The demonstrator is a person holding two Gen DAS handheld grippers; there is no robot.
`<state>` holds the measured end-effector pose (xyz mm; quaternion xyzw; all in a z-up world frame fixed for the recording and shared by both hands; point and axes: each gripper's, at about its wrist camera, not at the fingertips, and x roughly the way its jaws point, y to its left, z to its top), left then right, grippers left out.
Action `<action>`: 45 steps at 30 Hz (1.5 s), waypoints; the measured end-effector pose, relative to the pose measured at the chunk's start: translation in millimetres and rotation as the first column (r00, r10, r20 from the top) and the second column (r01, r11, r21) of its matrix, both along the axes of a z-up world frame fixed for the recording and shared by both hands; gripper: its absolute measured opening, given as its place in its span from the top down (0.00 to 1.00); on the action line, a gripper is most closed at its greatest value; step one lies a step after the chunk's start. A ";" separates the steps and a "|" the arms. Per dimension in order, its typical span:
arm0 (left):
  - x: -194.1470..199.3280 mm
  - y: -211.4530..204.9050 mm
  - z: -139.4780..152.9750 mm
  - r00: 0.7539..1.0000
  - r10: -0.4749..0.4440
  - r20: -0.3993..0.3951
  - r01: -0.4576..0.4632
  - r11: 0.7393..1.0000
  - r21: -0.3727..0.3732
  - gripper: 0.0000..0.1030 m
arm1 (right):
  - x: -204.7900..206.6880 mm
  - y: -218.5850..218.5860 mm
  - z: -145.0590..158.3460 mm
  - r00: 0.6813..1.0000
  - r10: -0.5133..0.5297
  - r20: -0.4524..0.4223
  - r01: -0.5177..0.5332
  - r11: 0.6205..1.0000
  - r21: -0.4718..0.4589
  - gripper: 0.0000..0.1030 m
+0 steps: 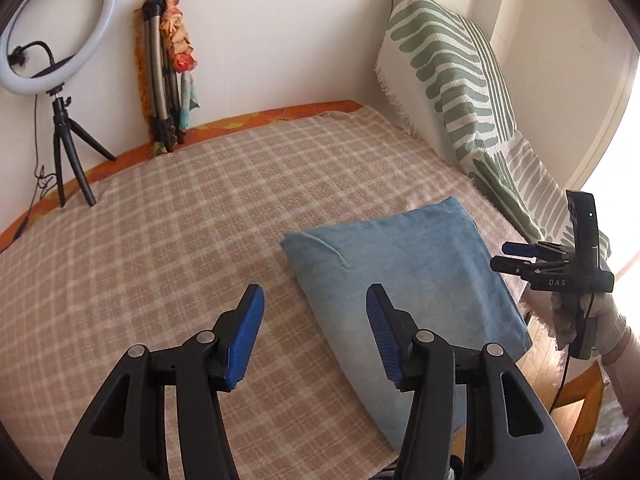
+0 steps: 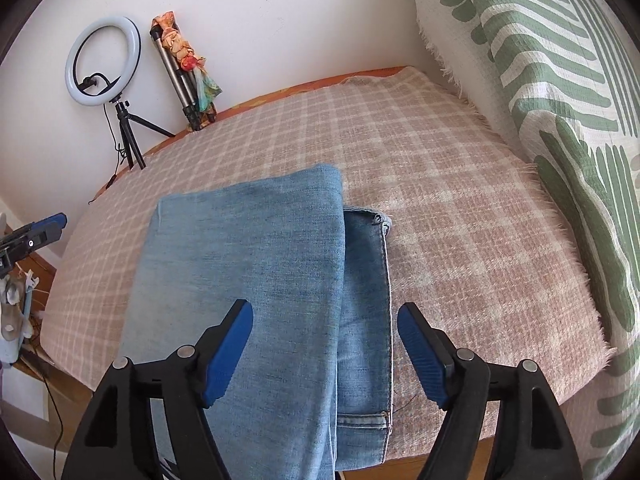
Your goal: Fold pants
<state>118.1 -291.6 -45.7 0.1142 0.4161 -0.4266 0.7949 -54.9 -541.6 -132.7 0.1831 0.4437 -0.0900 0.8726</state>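
Observation:
Light blue denim pants [image 1: 412,284] lie folded into a thick rectangle on the plaid bed cover [image 1: 180,232]. In the right wrist view the pants [image 2: 256,280] show a folded top layer with the waistband part peeking out at the right. My left gripper [image 1: 316,320] is open and empty, hovering above the pants' left edge. My right gripper [image 2: 324,336] is open and empty, above the near end of the pants; it also shows in the left wrist view [image 1: 508,256] at the pants' right side.
A ring light on a small tripod [image 1: 60,92] and a folded tripod with a scarf [image 1: 168,76] stand at the back wall. A green leaf-patterned throw over cushions [image 1: 452,72] lines the bed's right side. Wooden floor [image 1: 576,400] lies beyond the bed's edge.

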 end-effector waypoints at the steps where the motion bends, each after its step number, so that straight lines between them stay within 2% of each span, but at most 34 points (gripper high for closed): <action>1: -1.1 -2.8 -8.4 0.999 0.002 -0.034 -0.002 1.000 -0.011 0.45 | 2.2 -1.5 -1.8 1.000 0.003 -0.002 -0.003 1.000 0.001 0.20; 6: -2.2 -14.7 -45.1 0.984 0.023 -0.179 -0.028 0.999 -0.026 0.44 | 12.5 -11.3 -11.6 0.999 0.015 -0.029 -0.015 1.000 -0.014 0.14; 9: -2.9 -19.9 -60.8 0.976 0.038 -0.215 -0.041 0.999 -0.009 0.44 | 18.4 -16.4 -18.1 0.998 0.048 -0.039 -0.048 0.999 0.004 0.13; 11: -3.2 -22.6 -69.1 0.971 0.047 -0.234 -0.047 0.999 0.003 0.44 | 22.1 -20.5 -22.8 0.997 0.073 -0.025 -0.071 0.996 0.049 0.13; 15: -5.3 -26.1 -79.0 0.971 0.067 -0.231 -0.061 0.998 0.030 0.44 | 30.0 -26.1 -31.5 0.995 0.099 -0.009 -0.097 0.988 0.124 0.13; 24: -6.9 -29.6 -91.1 0.975 0.061 -0.214 -0.049 0.997 0.063 0.44 | 43.1 -26.8 -47.6 0.990 0.142 -0.015 -0.136 0.972 0.192 0.12; 33: 1.5 -30.3 -100.9 0.962 0.063 -0.265 -0.056 0.998 0.032 0.41 | 45.0 -27.3 -47.0 0.985 0.174 0.000 -0.170 0.966 0.196 0.11; 36: 3.3 -26.3 -105.6 0.954 0.067 -0.293 -0.069 0.998 0.005 0.41 | 46.2 -27.7 -46.6 0.983 0.186 -0.003 -0.182 0.963 0.199 0.14; 39: 2.4 -23.7 -106.1 0.954 0.065 -0.294 -0.072 0.997 -0.013 0.41 | 43.8 -28.1 -46.4 0.980 0.196 0.008 -0.193 0.956 0.219 0.21; 41: 1.1 -23.9 -106.2 0.954 0.059 -0.295 -0.068 0.997 -0.023 0.41 | 41.8 -27.4 -46.2 0.980 0.200 0.016 -0.198 0.952 0.233 0.26; 43: -1.3 -24.3 -107.0 0.952 0.040 -0.304 -0.054 0.998 -0.038 0.41 | 40.6 -26.6 -46.8 0.978 0.205 0.026 -0.204 0.944 0.258 0.39; 45: -5.4 -26.7 -107.3 0.955 0.026 -0.297 -0.042 0.998 -0.050 0.43 | 39.4 -26.8 -48.1 0.981 0.192 0.029 -0.192 0.942 0.276 0.42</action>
